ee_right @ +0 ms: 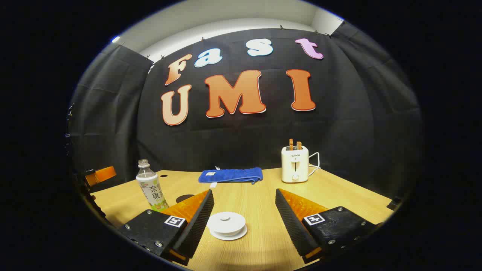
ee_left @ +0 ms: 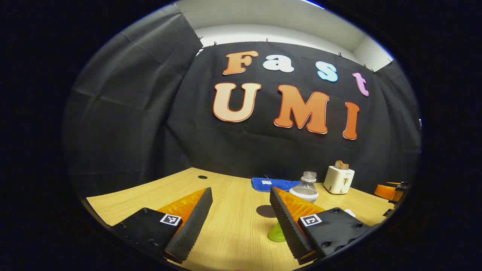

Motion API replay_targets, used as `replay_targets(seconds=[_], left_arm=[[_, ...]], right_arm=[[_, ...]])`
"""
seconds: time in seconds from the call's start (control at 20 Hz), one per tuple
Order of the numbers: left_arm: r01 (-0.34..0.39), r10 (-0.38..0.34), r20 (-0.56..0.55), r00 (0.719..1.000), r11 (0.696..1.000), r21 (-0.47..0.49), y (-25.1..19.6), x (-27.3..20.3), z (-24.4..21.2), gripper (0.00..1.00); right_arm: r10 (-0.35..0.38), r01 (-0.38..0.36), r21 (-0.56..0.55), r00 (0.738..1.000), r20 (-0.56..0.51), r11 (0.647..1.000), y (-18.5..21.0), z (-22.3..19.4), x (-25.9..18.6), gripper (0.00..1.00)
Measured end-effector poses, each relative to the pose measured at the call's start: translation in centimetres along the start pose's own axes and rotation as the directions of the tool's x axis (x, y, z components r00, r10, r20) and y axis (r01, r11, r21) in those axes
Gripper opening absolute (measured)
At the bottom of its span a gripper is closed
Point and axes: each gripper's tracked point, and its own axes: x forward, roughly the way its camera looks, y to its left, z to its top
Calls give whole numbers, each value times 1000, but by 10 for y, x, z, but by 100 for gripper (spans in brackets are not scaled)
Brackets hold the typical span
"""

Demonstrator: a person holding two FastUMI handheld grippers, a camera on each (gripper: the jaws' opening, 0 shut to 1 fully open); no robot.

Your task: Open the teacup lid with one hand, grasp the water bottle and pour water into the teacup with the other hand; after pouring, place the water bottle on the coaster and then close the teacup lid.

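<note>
A white teacup (ee_right: 227, 225) with its lid on stands on the wooden table (ee_right: 260, 210). It lies between the spread fingers of my right gripper (ee_right: 244, 192), close to the left finger, and that gripper is open. The water bottle (ee_right: 150, 188) stands upright to the left, clear with a green base and no cap on its neck. A dark round coaster (ee_right: 184, 197) lies just right of it. In the left gripper view, my left gripper (ee_left: 240, 192) is open over bare table. Its right finger hides part of the bottle (ee_left: 307, 188), and the coaster (ee_left: 265, 210) lies beside the bottle.
A folded blue towel (ee_right: 230, 175) lies at the back of the table and a white toaster (ee_right: 295, 163) with its cord stands at the back right. The towel (ee_left: 275, 183) and toaster (ee_left: 339, 180) also appear in the left gripper view. The other gripper (ee_left: 391, 192) shows at the right edge there.
</note>
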Motion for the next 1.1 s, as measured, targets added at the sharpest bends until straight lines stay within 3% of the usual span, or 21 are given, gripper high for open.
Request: replay_targets(seconds=[0.35, 1.1], left_arm=[[63, -62, -35, 997, 998, 21, -25, 5, -14, 99], [75, -72, -61, 996, 996, 42, -21, 2, -19, 99]], right_arm=[[-74, 74, -6, 997, -6, 997, -27, -2, -6, 98], [-88, 87, -25, 996, -27, 996, -24, -10, -8, 98]])
